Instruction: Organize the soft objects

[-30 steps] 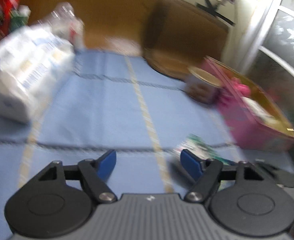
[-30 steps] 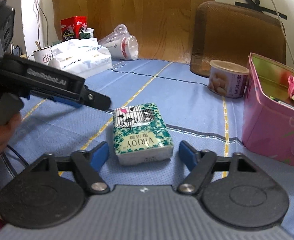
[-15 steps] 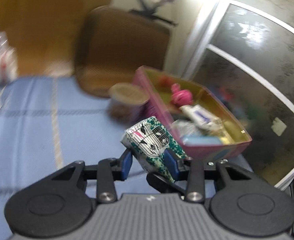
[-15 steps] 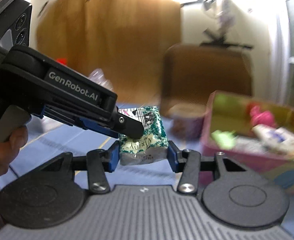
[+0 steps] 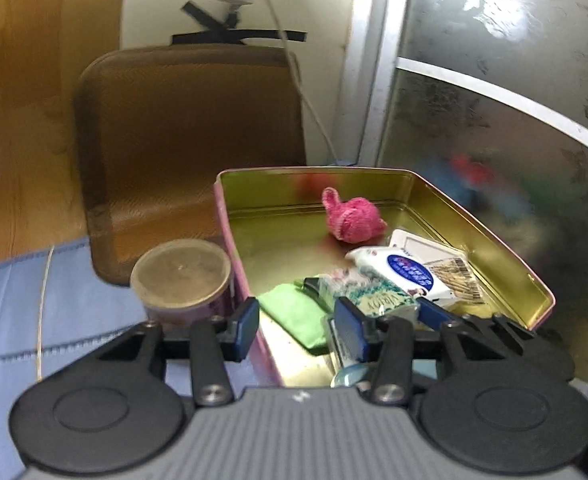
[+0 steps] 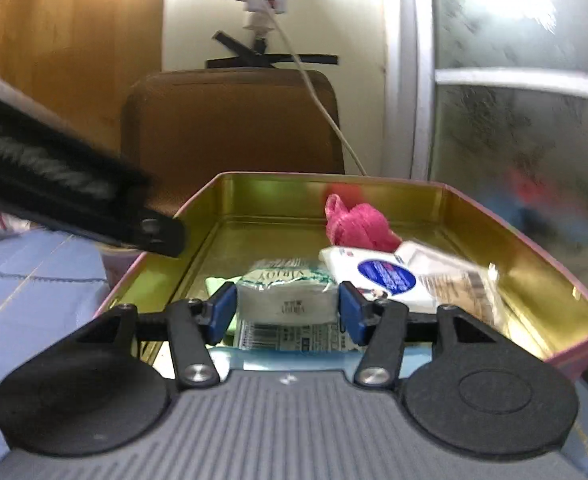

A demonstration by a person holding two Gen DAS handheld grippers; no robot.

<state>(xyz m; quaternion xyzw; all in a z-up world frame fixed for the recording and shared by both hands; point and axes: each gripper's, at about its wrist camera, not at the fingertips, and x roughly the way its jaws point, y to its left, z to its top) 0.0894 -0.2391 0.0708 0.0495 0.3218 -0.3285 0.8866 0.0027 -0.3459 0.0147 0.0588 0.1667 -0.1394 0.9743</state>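
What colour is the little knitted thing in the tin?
Pink. The knitted thing lies at the back of the tin, clearest in the left wrist view.

The right gripper (image 6: 286,312) points forward and slightly down, its blue pads (image 6: 221,311) pressed against both sides of a tissue pack (image 6: 285,298), which it holds. The left gripper (image 5: 298,328) reaches in from the left, level beside it, jaws parted with nothing between the blue pads (image 5: 247,327).
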